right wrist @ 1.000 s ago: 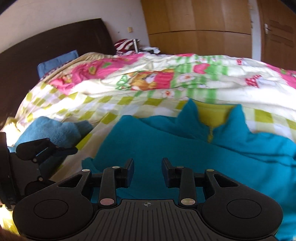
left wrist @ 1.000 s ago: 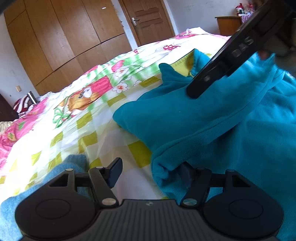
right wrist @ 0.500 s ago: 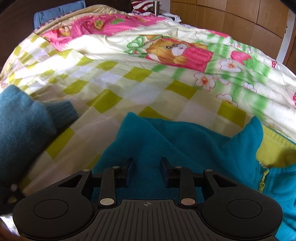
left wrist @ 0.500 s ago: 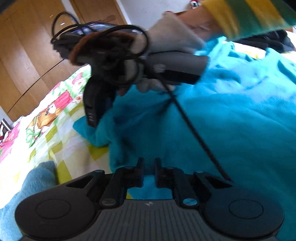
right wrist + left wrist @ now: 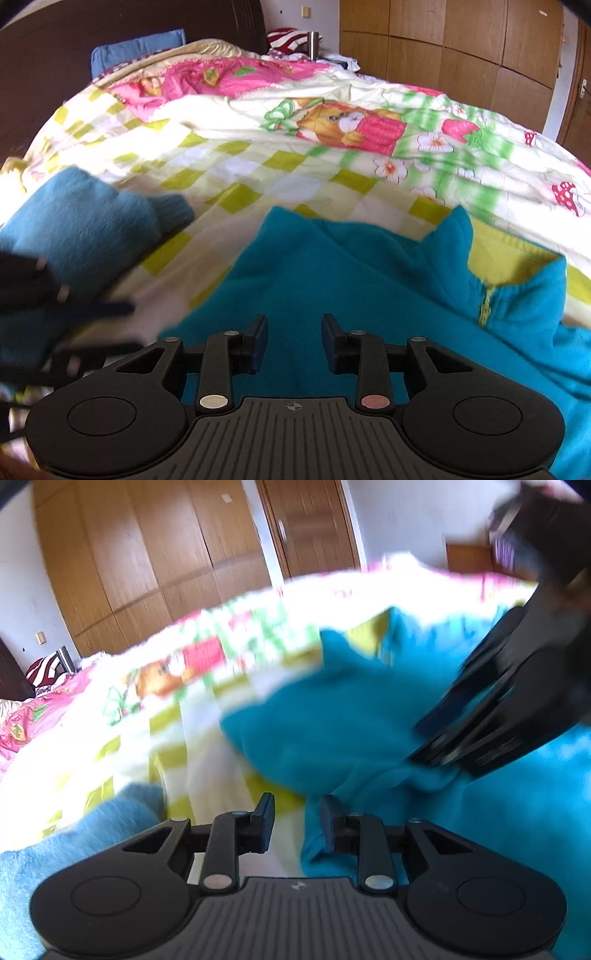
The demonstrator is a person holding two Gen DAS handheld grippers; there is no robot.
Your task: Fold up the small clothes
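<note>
Hovering with jaws apart and empty, left claw (image 5: 297, 821) straddles the teal fleece's (image 5: 369, 720) folded edge, likely lining up a pinch. Right claw (image 5: 294, 341), also parted and empty, hangs over the fleece's body on the bed (image 5: 258, 162); a folded blue garment (image 5: 81, 225) lies beside.

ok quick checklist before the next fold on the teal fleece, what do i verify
1. Left gripper open at the fleece's near edge: ok.
2. Right gripper open over the teal fleece, nothing pinched: ok.
3. Fleece lying flat on the quilt: not ok, fabric looks bunched in the left wrist view.
4. Collar with the yellow lining exposed, zip facing up: ok.
5. Darker blue garment apart from the fleece: ok.
6. Left wrist view sharp enough to aim: not ok, blurred.
</note>
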